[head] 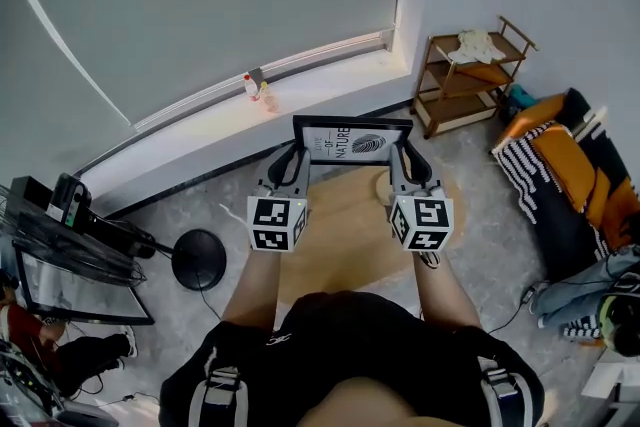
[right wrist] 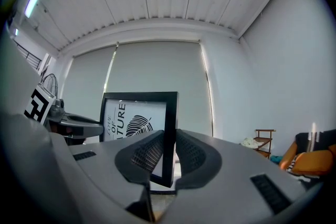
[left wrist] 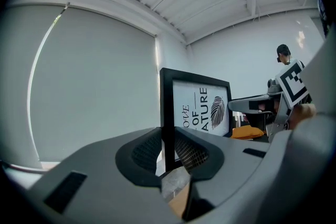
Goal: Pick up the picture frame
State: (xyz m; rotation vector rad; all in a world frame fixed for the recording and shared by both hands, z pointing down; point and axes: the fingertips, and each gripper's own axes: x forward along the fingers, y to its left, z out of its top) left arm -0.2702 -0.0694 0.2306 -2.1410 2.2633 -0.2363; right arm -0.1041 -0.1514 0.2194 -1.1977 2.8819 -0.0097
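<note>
A black picture frame (head: 351, 141) with a white print of a leaf and lettering hangs upright in the air above a round wooden table (head: 345, 225). My left gripper (head: 296, 161) is shut on the frame's left edge (left wrist: 167, 113). My right gripper (head: 402, 159) is shut on the frame's right edge (right wrist: 170, 134). Both grippers point level, away from the person. In each gripper view the dark ribbed pads press on either side of the black moulding, and the other gripper shows beyond the print.
A window sill (head: 230, 120) with two small bottles (head: 259, 93) runs behind the frame under a drawn grey blind. A wooden shelf unit (head: 470, 75) stands at the right, a striped and orange seat (head: 565, 165) further right. A black lamp base (head: 198, 258) and equipment (head: 60, 245) lie left.
</note>
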